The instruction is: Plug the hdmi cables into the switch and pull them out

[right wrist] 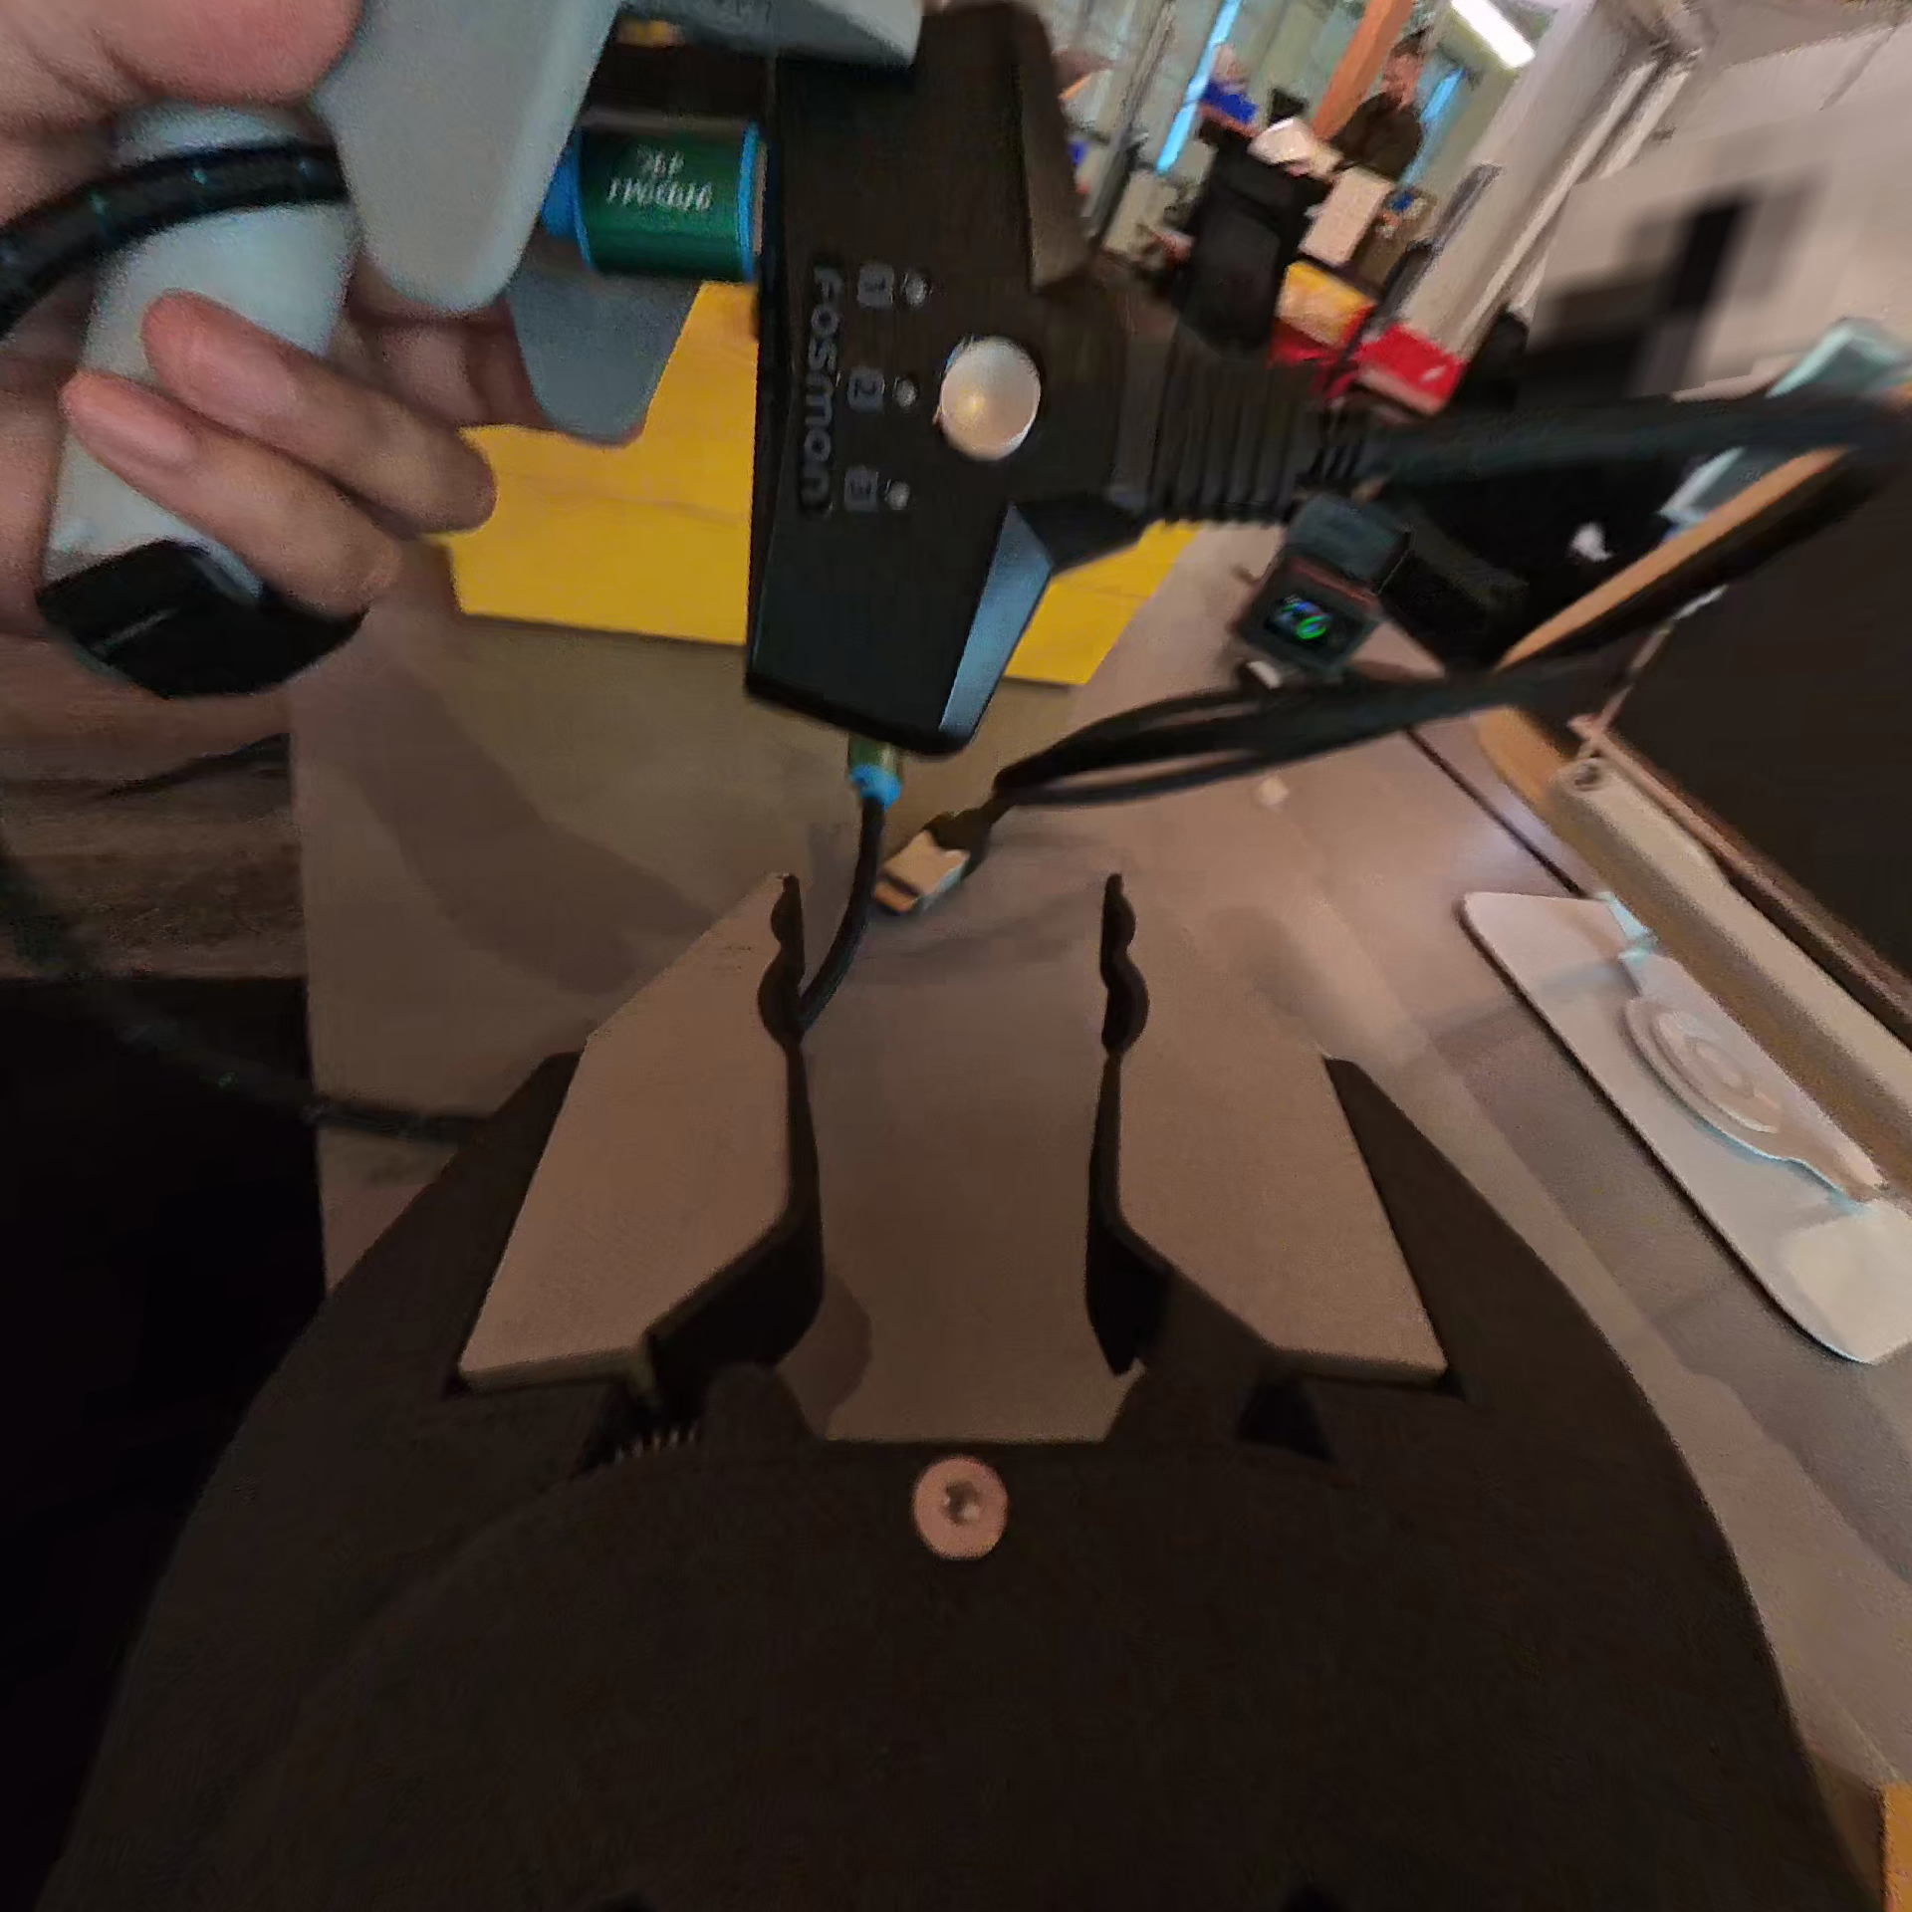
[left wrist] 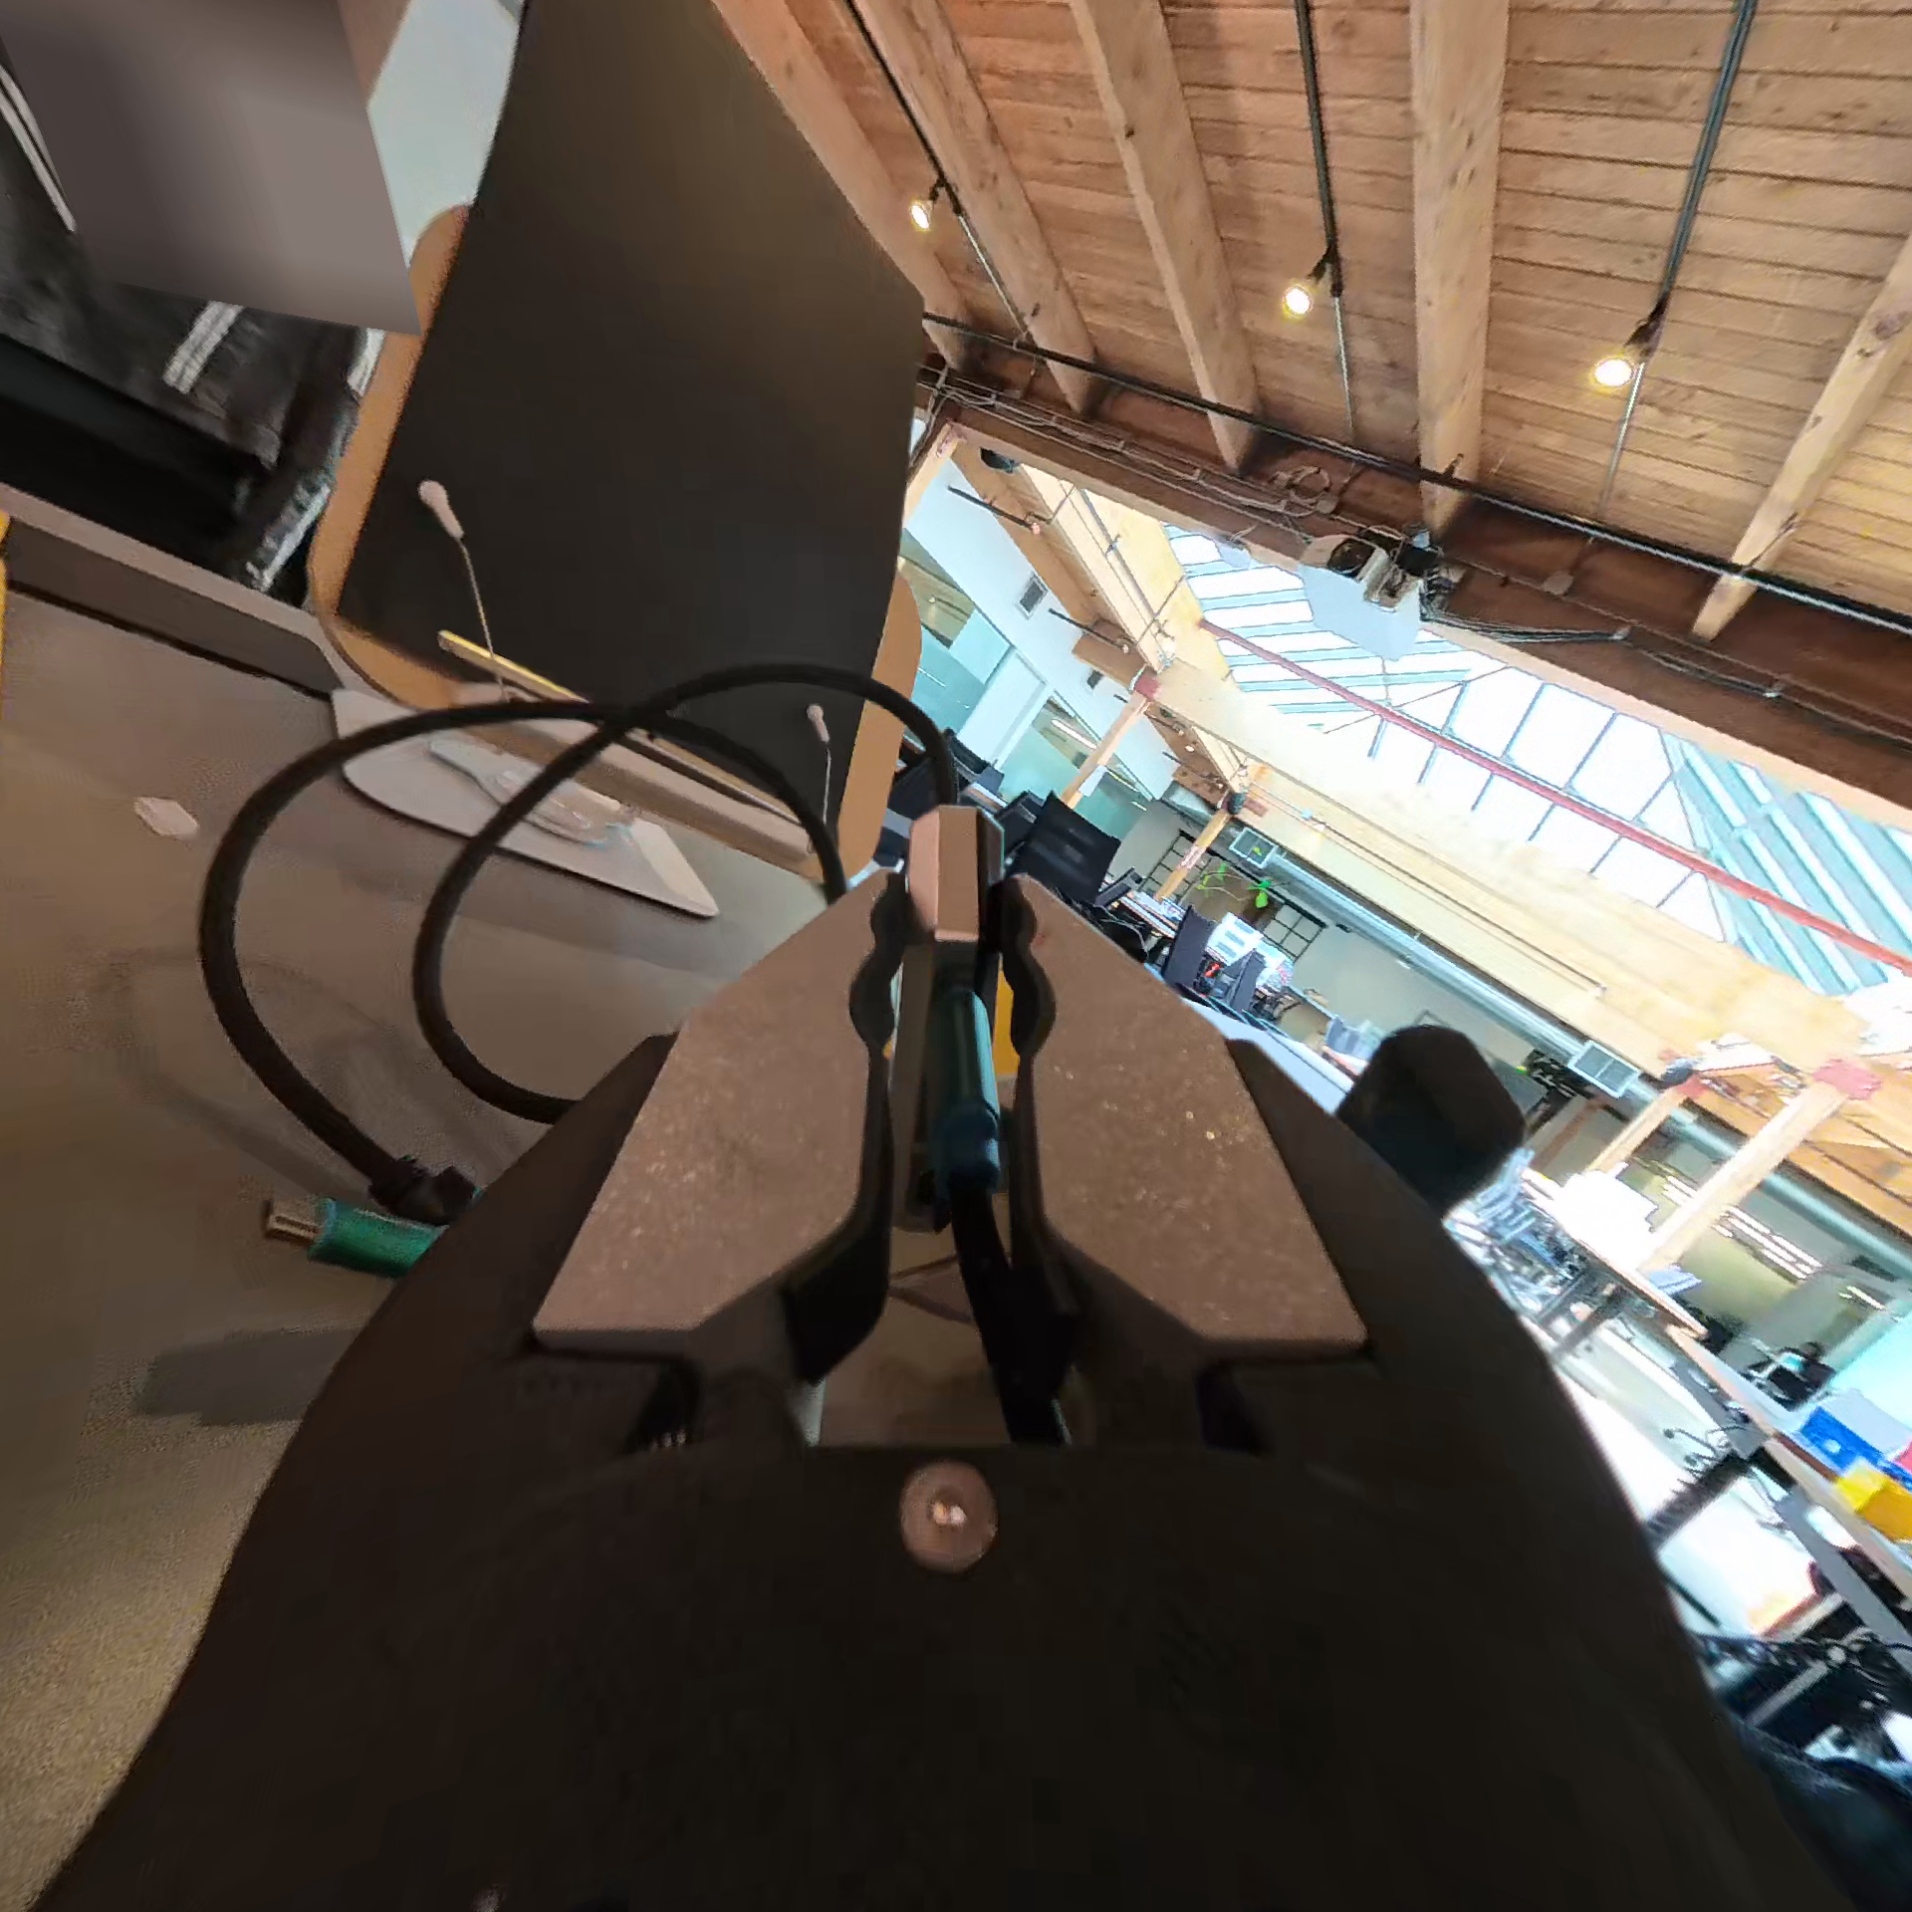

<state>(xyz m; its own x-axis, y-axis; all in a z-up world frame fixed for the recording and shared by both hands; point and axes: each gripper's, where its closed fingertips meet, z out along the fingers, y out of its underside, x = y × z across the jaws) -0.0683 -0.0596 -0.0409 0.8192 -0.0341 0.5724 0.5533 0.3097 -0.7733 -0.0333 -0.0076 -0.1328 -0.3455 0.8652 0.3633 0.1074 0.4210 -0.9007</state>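
My left gripper (left wrist: 947, 900) is clamping the switch (left wrist: 954, 874) edge-on at centre frame, jaws pressed narrow against its sides, and I'm looking steeply up past it at timber ceiling beams (left wrist: 1449, 259) filling the upper right. A blue-collared plug (left wrist: 967, 1128) is sitting in the switch's near end, its cable running down between my fingers. To the left, black cable (left wrist: 310, 828) is looping over the grey table (left wrist: 155, 1035), and a loose green HDMI plug (left wrist: 362, 1231) is lying at lower left, just beside my gripper body. A dark monitor (left wrist: 641, 414) on a white stand is standing behind the loops, crowding the upper left. In the right wrist view, my right gripper (right wrist: 952, 931) is hanging wide apart with nothing between its fingers, below the switch (right wrist: 879, 497), which is floating at upper centre. A thin cable (right wrist: 843, 931) is dropping from the switch's lower end right across my left-hand fingertip. A hand (right wrist: 207, 393) is wrapping the other gripper's handle at upper left. A silver-tipped connector (right wrist: 916, 864) is lying on the table just beyond my fingertips, a yellow box (right wrist: 621, 528) behind.
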